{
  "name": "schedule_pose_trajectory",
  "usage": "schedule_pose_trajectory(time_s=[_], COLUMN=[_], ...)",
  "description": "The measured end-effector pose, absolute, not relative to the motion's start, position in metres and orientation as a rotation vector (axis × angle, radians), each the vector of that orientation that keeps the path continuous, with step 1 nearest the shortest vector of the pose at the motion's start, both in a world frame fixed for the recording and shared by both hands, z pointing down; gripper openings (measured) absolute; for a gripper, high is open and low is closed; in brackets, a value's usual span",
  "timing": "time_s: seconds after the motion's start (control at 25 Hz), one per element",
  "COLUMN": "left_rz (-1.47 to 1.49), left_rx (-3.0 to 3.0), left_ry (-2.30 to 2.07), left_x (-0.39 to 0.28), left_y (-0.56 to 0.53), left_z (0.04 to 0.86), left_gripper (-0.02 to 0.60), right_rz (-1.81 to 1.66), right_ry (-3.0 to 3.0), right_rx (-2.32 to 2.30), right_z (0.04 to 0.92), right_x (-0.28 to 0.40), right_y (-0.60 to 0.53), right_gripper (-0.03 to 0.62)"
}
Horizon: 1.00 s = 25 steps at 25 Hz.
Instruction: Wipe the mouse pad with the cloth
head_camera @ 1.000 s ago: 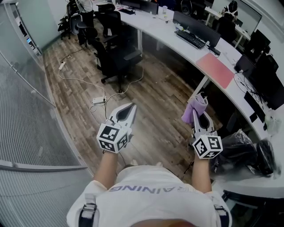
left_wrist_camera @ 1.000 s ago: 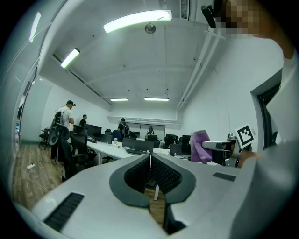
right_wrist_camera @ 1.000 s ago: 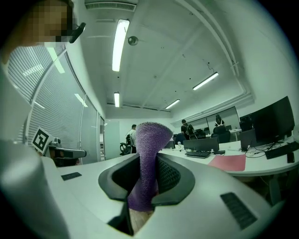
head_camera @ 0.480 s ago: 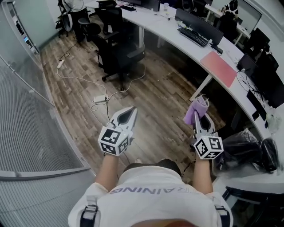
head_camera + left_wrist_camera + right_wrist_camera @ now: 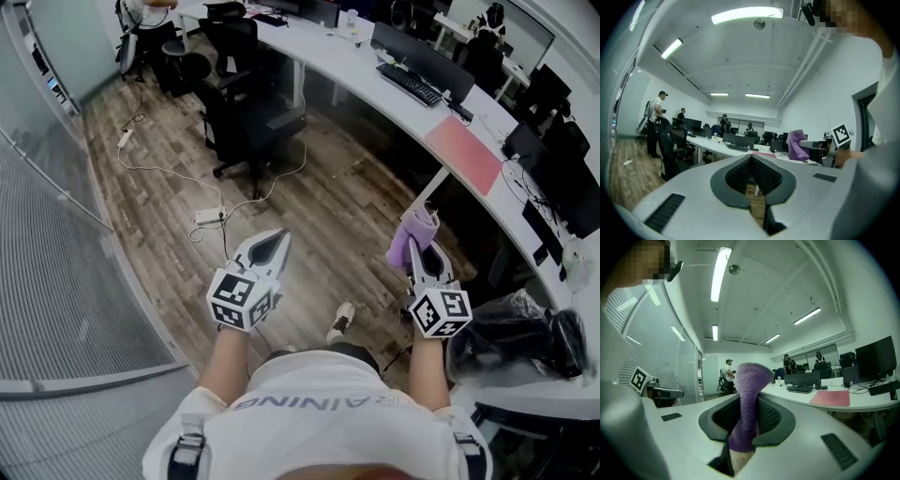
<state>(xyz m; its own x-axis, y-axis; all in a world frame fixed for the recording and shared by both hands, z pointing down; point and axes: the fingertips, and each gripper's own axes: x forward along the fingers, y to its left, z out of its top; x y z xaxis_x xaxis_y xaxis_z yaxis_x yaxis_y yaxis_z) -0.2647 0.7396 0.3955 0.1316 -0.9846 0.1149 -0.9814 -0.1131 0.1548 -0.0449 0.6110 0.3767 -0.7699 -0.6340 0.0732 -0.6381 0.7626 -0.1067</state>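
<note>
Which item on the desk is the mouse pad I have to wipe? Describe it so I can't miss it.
Follow the long white desk that curves along the right of the head view. Past the black keyboard, toward the person, lies the mouse pad: a flat salmon-pink rectangle, the only coloured sheet on the white top.

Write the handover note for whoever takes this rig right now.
Left tool: shut, empty, held over the floor.
Right tool: shut on the purple cloth, which sticks up out of its jaws.
Mouse pad: the pink one, flat on the white desk ahead and to the right, near the keyboard. Neither tool is at it.
Done: cloth is in hand.
Left: step up to the desk and wipe the pad; no wiping has begun.
</note>
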Motion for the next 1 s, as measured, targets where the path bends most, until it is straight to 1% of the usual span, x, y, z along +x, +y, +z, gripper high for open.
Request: schedule_pose_trajectory(time_s=[0.24, 0.52, 1.0], left_rz=[-0.016, 0.011, 0.046], left_rx=[2.225, 2.265, 2.367], left_ry=[-1.946, -1.902, -1.795], left_x=[-0.265, -0.240, -0.161], left_y=[0.679, 0.582, 0.418], left_z=[0.388, 0.381, 0.383], left_gripper=[0.031, 0.031, 0.031], right_rz=[0.205, 0.246, 0.272], right_ry=[-2.944, -2.941, -2.906], right_rx=[1.063, 1.130, 1.245], right_z=[0.374, 0.373, 0.383], right_x=[-0.045, -0.016, 0.065], right_y=[0.554, 0.464, 0.323], right_gripper=[0.097, 0.097, 0.097])
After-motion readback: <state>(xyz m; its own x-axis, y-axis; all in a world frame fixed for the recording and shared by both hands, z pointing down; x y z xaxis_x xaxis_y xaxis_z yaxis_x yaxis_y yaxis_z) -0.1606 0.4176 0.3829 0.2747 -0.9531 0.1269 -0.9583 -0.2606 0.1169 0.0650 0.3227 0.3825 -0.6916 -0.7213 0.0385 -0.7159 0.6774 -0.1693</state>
